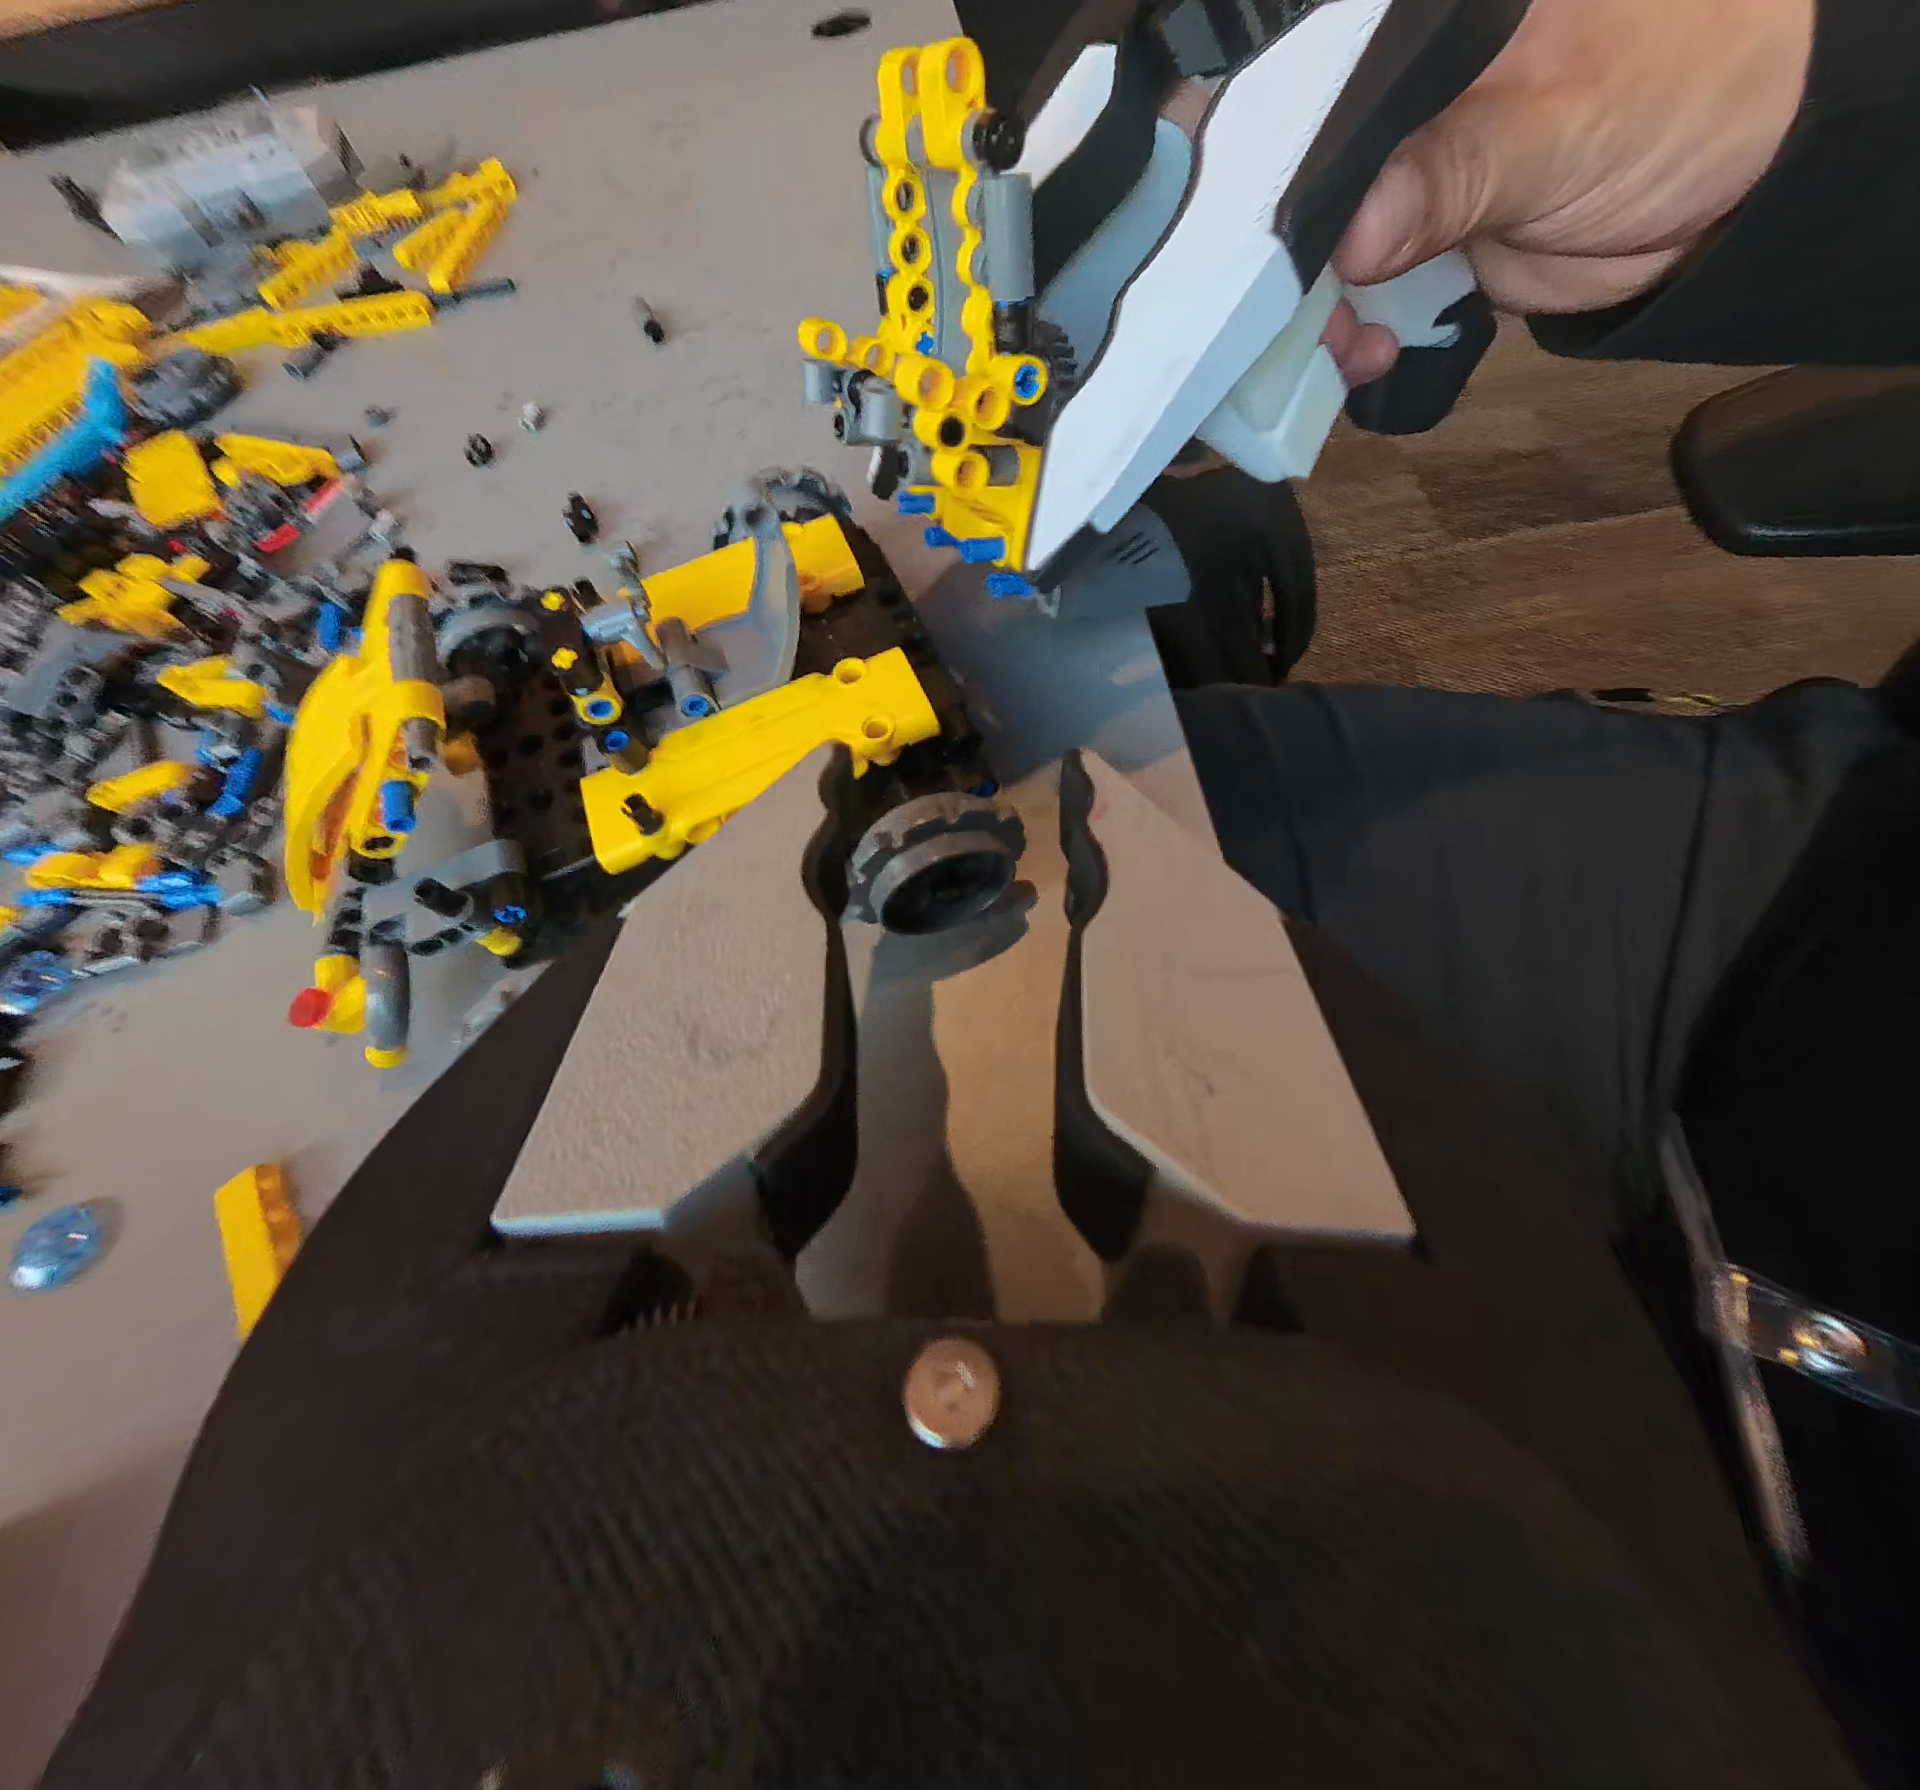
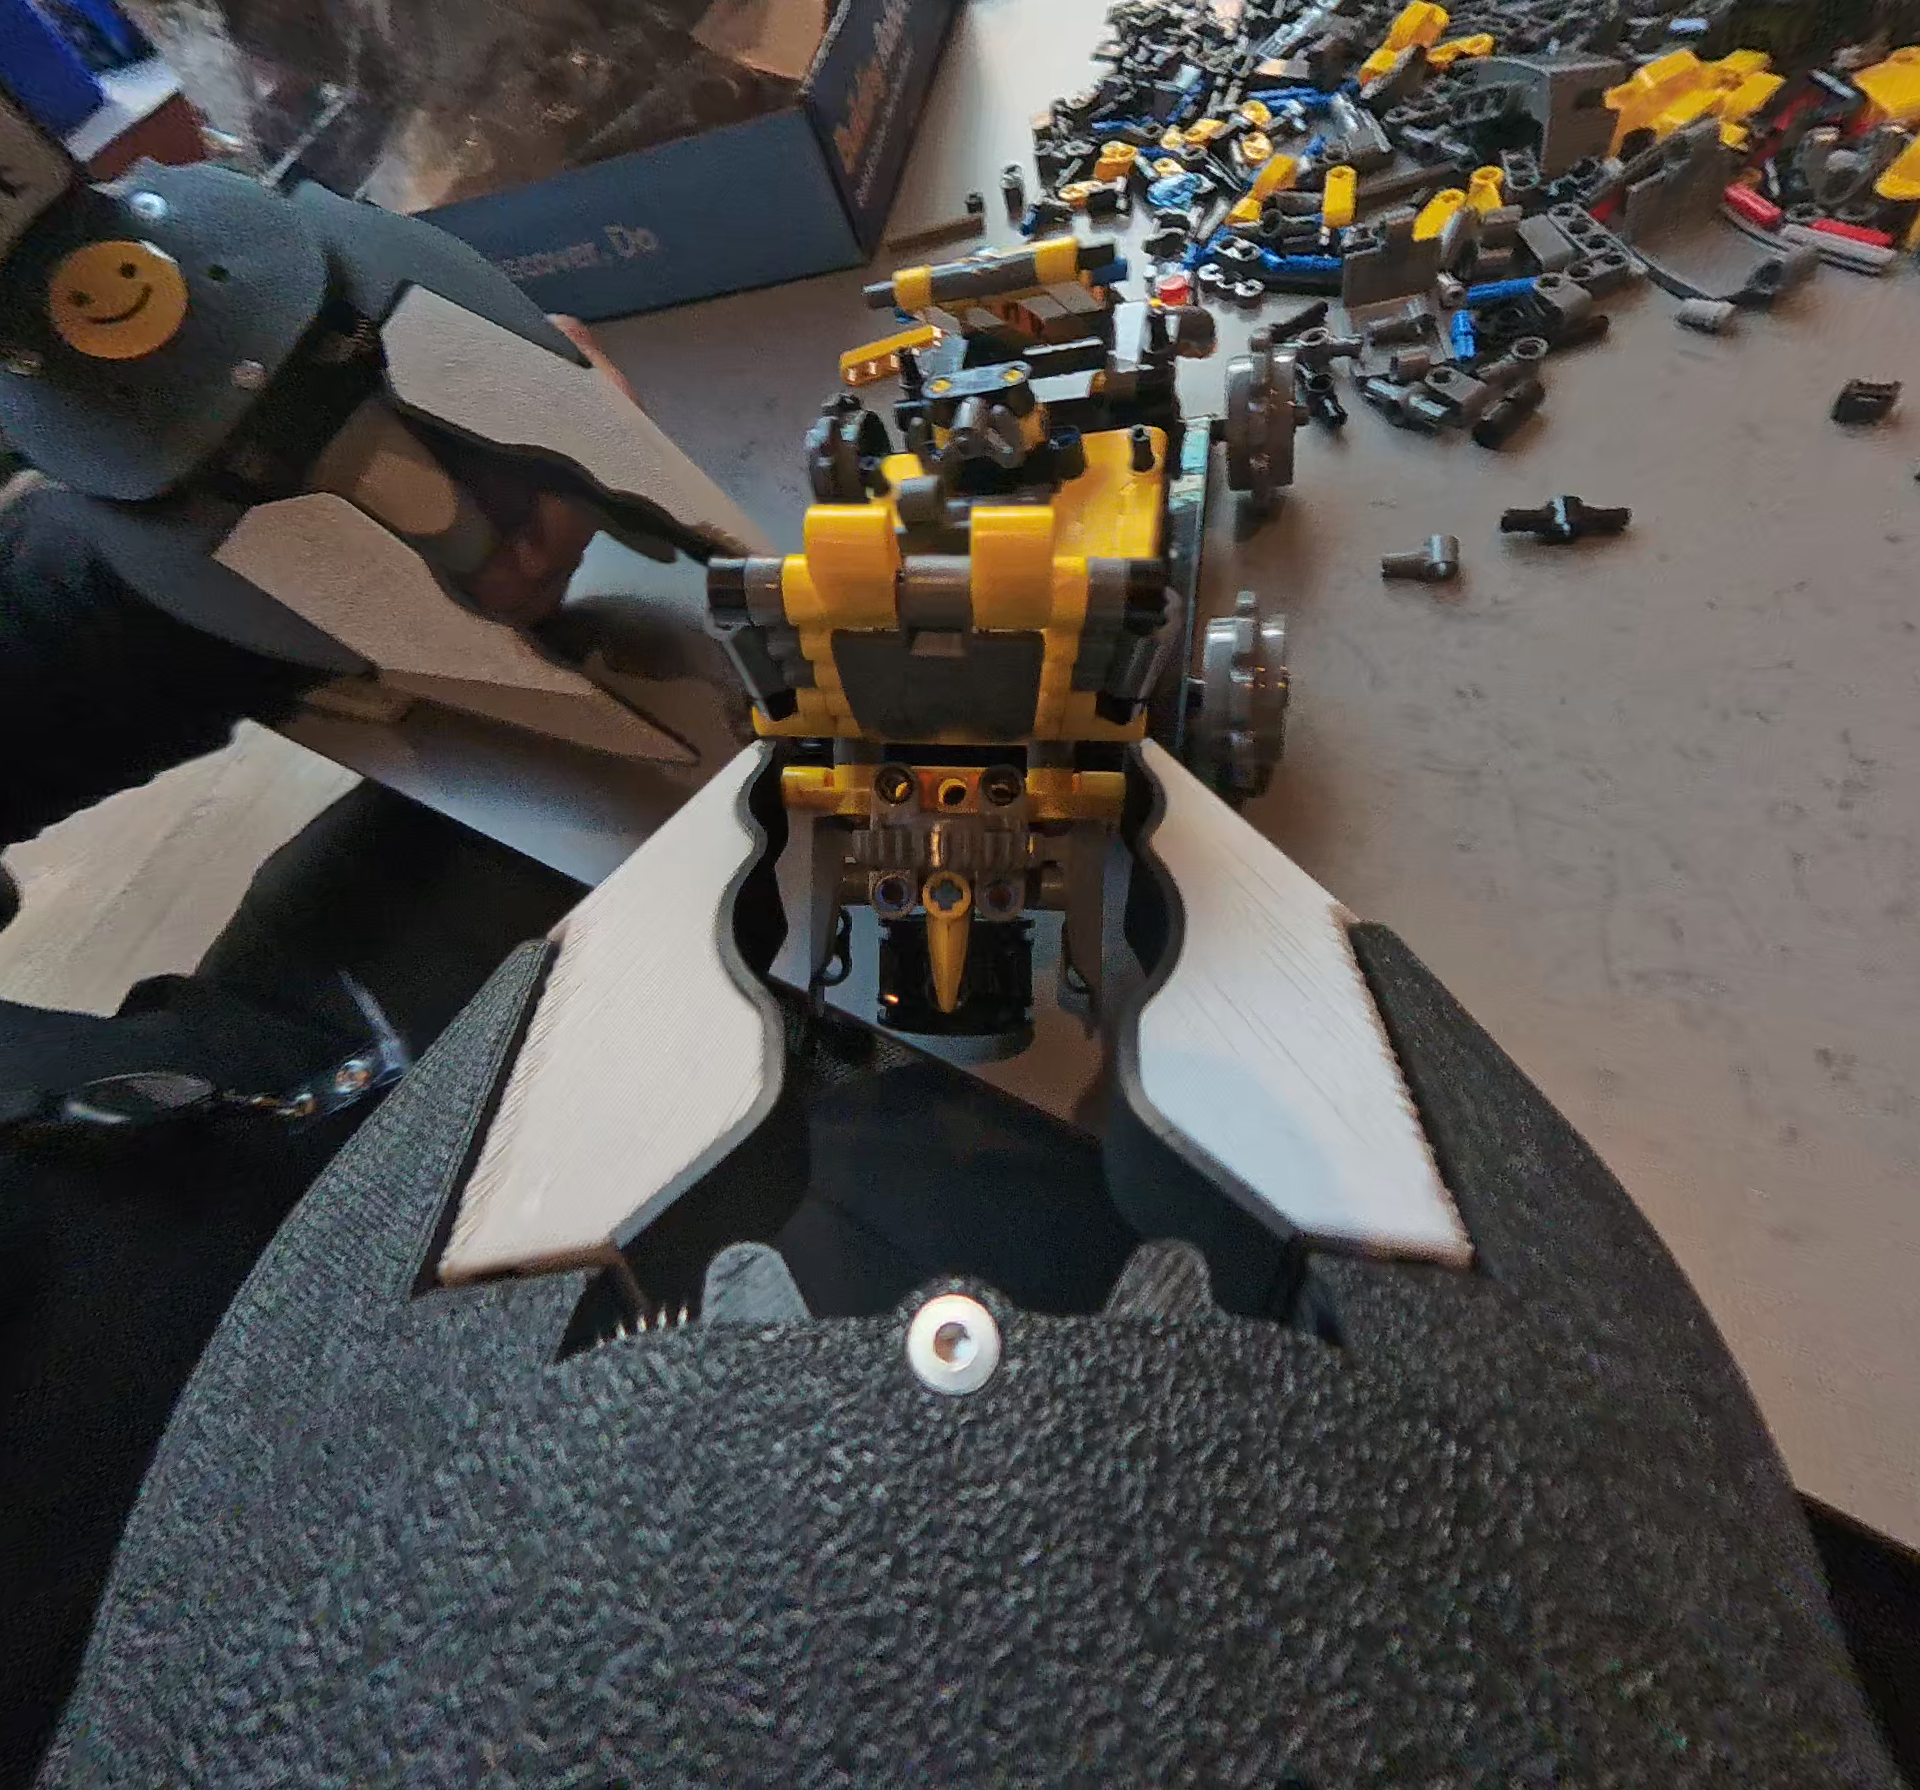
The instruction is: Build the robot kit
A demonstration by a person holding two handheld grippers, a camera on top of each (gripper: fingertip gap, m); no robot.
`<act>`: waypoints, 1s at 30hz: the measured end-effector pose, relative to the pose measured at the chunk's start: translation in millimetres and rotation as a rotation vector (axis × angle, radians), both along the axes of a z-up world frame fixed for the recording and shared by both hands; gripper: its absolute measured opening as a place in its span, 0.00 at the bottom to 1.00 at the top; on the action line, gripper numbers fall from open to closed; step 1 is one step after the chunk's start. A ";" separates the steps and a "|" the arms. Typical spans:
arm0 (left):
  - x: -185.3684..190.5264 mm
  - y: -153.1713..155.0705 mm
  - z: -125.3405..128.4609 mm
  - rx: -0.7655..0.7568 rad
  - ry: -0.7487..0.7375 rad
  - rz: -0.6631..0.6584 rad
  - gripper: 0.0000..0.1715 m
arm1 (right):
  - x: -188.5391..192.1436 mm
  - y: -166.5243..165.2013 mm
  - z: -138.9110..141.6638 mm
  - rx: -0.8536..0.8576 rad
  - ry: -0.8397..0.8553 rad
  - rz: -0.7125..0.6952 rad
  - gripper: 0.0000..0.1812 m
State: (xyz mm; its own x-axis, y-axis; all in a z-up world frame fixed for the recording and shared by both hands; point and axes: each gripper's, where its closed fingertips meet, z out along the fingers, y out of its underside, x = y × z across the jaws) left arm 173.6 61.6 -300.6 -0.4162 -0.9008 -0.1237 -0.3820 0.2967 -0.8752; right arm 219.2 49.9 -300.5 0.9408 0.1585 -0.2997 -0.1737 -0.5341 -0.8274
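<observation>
- Above the grey table (image 1: 675,130) edge: right gripper (image 1: 1023,452) clamps a yellow-and-grey beam sub-assembly (image 1: 940,317), long axis near upright.
- Left gripper (image 1: 945,805), fingers wide apart around the yellow-black vehicle chassis's (image 1: 727,722) grey wheel hub (image 1: 930,867).

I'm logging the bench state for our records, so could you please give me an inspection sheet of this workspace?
Surface: grey table, printed-brick parts across much of it.
Job's things: tracked chassis, yellow and black, near the table edge; yellow beam assembly with blue pins, lifted above it.
Clutter: loose building pieces in yellow, black and blue, in a spread pile; dark blue cardboard box behind.
Grippers: left gripper open, fingers either side of the chassis's grey wheel hub; right gripper shut on the yellow beam assembly, in a person's hand.
Cables: nothing seen.
Surroundings: brown carpet beyond the table.
</observation>
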 end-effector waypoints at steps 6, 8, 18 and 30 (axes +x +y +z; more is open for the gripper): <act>-3.3 -18.4 23.2 -0.033 -0.139 -0.078 0.21 | -26.6 -8.3 10.8 0.045 -0.088 0.174 0.35; -4.2 -20.4 25.1 -0.097 -0.125 -0.092 0.24 | -41.1 -10.4 10.4 0.050 -0.110 0.251 0.35; -21.4 -35.3 18.2 -0.216 -0.025 -0.260 0.35 | -75.7 -18.9 -3.7 0.000 -0.238 0.473 0.36; -26.0 -37.1 14.3 -0.124 -0.045 -0.297 0.35 | -83.7 -13.6 -16.2 -0.062 -0.362 0.535 0.35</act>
